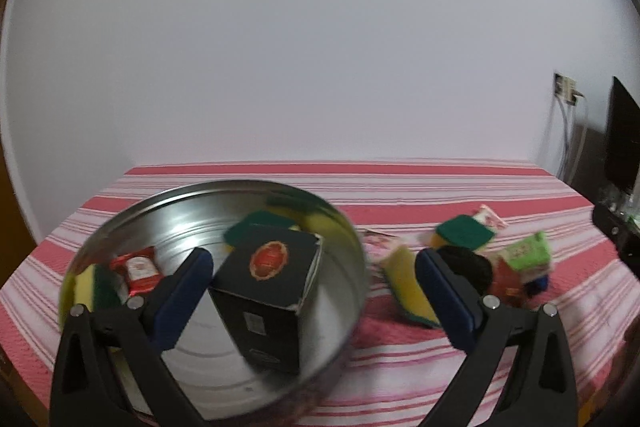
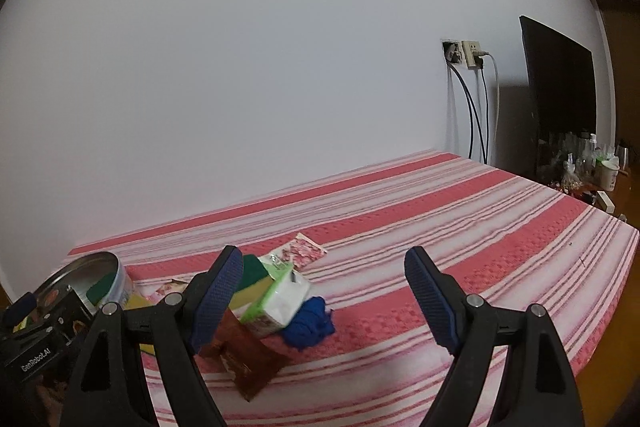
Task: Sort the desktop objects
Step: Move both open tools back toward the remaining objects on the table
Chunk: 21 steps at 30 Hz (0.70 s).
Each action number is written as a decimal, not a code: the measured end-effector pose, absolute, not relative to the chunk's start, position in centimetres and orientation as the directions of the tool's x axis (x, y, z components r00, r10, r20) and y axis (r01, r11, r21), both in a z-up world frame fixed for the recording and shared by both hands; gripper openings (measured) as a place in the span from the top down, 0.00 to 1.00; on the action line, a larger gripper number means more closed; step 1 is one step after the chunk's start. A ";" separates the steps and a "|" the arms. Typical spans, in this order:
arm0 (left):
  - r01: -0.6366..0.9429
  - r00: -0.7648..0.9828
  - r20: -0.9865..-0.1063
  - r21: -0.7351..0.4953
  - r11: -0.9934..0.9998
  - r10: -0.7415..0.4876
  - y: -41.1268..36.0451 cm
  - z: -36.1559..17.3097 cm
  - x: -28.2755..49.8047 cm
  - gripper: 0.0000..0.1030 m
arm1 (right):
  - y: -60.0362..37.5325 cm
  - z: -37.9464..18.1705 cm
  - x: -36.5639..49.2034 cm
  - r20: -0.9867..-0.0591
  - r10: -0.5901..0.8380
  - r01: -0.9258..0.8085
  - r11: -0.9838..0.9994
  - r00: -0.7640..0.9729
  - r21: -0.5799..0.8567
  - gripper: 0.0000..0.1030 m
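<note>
A round metal tin (image 1: 120, 227) stands on the striped table at the left. A black box with a red emblem (image 1: 268, 283) sits in it, tilted, with a red packet (image 1: 138, 269) and green-yellow sponges (image 1: 256, 223). My left gripper (image 1: 316, 291) is open above the tin, its left finger beside the box and not touching it. A pile lies to the right: a yellow-green sponge (image 1: 408, 287), a green tissue pack (image 2: 280, 297), a brown packet (image 2: 246, 355), a blue cloth (image 2: 310, 323). My right gripper (image 2: 324, 301) is open and empty above the pile.
A pink-flowered packet (image 2: 306, 251) lies behind the pile. A black round object (image 1: 468, 263) sits in the pile. The table's right edge (image 2: 616, 267) drops off to a dark monitor (image 2: 560, 87), bottles and wall sockets with cables (image 2: 472, 99).
</note>
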State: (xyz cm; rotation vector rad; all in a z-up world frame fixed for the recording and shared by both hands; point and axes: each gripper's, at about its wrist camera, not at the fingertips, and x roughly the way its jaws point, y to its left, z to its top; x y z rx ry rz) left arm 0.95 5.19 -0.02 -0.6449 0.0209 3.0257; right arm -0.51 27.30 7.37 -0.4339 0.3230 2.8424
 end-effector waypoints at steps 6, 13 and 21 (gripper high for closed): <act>-0.105 -0.917 -0.391 0.034 -0.994 0.083 7.6 0.2 1.7 0.01 | 28.9 6.1 -0.6 -0.355 0.219 -0.295 -0.940 -0.909 0.174 0.18; -0.203 -0.894 -0.416 0.040 -0.978 0.168 10.5 -0.3 2.1 0.01 | 30.2 5.5 -0.1 -0.371 0.203 -0.292 -0.935 -0.906 0.200 0.18; -0.268 -0.862 -0.457 0.044 -0.962 0.219 13.0 -1.1 2.4 0.01 | 31.1 5.3 0.0 -0.379 0.196 -0.290 -0.934 -0.905 0.209 0.18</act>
